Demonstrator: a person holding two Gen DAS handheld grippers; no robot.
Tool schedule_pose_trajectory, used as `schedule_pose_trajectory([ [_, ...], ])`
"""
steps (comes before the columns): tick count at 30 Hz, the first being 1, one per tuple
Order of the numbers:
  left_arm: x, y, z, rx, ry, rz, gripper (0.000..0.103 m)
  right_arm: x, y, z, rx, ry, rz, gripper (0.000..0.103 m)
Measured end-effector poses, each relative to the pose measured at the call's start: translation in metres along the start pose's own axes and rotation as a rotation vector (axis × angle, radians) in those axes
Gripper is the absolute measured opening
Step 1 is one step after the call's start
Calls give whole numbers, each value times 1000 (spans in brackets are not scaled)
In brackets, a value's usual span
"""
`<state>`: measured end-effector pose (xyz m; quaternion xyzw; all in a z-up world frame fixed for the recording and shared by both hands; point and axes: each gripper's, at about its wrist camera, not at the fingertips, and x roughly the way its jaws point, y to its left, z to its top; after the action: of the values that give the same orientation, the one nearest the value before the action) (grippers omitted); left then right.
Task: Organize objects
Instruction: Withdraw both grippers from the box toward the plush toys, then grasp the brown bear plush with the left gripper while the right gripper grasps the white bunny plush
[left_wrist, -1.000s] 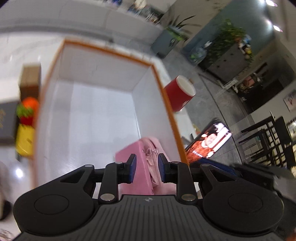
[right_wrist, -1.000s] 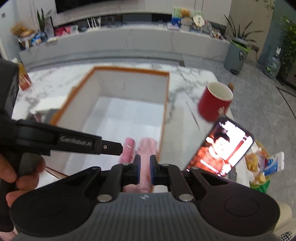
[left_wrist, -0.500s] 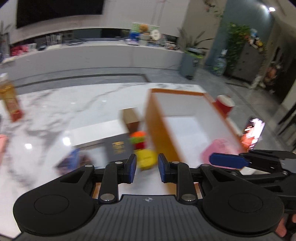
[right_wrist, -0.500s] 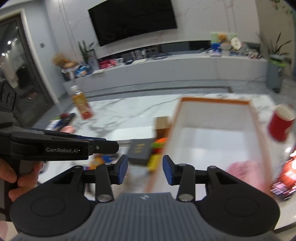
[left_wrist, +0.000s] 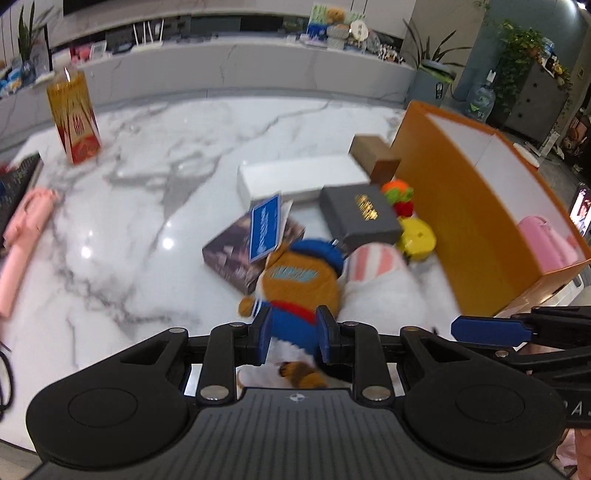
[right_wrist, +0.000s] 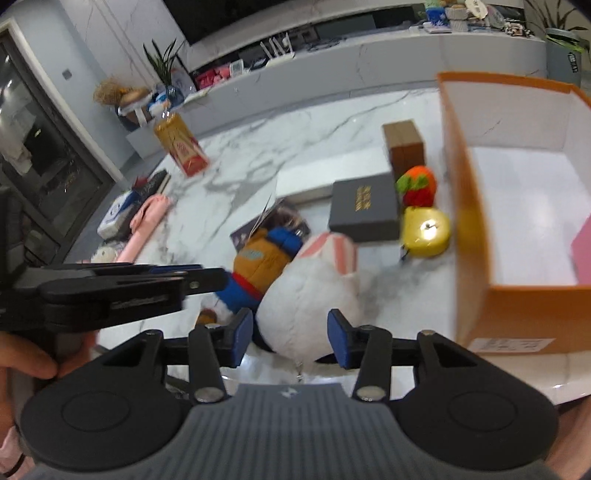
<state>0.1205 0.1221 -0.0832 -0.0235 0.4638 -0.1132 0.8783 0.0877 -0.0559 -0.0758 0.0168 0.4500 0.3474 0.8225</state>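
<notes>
Left gripper (left_wrist: 291, 339) low at the near edge of the white marble table (left_wrist: 147, 206), blue-padded fingers (left_wrist: 264, 338) spread a little, either side of the blue lower body of a brown plush bear in blue cap and red scarf (left_wrist: 299, 280); contact with the plush not clear through motion blur. Right gripper (right_wrist: 291, 341) just beside it, jaws spread wide, straddling the rounded back of a white plush rabbit with pink-striped ears (right_wrist: 314, 295); no pinch visible.

Bear and rabbit lying side by side, touching, near the near edge. Behind the bear, a dark printed flat box (left_wrist: 240, 254) with a blue tag card (left_wrist: 266, 229) propped over it. Beyond the rabbit, a dark grey flat box with gold lettering (right_wrist: 364, 208); just beside its right, a yellow round toy (right_wrist: 426, 230) and an orange-and-red knitted toy with green leaves (right_wrist: 417, 186). Farther back, a long white flat box (left_wrist: 303, 177) and a small brown cardboard box (right_wrist: 404, 146).

Large orange-walled, white-lined open box (right_wrist: 476, 206) along the right edge, a pink pouch (left_wrist: 546, 243) inside at its near end. At the far left corner, an upright yellow-and-red carton (left_wrist: 74, 118); along the left edge, a pale pink folded item (left_wrist: 22, 236).
</notes>
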Motion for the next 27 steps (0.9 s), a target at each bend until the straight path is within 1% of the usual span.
schedule_pose_trajectory([
  [1,2,4,-2,-3,8,-13,38,3,1,-1,-10,10,-15,47],
  [2,5,6,-3,-7,14,-29,42,8,4,-1,-19,17,-36,48],
  [3,6,8,-4,-11,16,-39,47,13,7,0,-28,24,-49,50],
  [4,7,9,-5,-9,19,-43,48,18,8,1,-35,30,-55,53],
  [5,9,9,-5,-6,26,-43,49,21,10,2,-40,35,-59,58],
  [7,15,11,-3,-10,44,-38,50,27,13,2,-55,44,-68,59],
  [9,25,13,-3,-25,82,-45,50,34,15,2,-79,61,-81,59],
  [10,28,14,-3,-32,88,-49,52,39,17,2,-90,72,-85,60],
  [12,33,15,-4,-47,94,-53,54,44,20,0,-120,72,-95,71],
  [14,37,17,-5,-69,97,-49,54,47,22,0,-146,69,-97,75],
  [18,37,20,-6,-120,98,-53,52,58,26,0,-214,67,-166,75],
  [20,36,20,-7,-142,97,-50,51,64,24,0,-222,75,-191,76],
  [25,35,13,-9,-163,84,-23,49,68,15,-1,-194,68,-187,75],
  [27,34,11,-12,-173,77,-18,49,66,12,-2,-199,68,-176,70],
])
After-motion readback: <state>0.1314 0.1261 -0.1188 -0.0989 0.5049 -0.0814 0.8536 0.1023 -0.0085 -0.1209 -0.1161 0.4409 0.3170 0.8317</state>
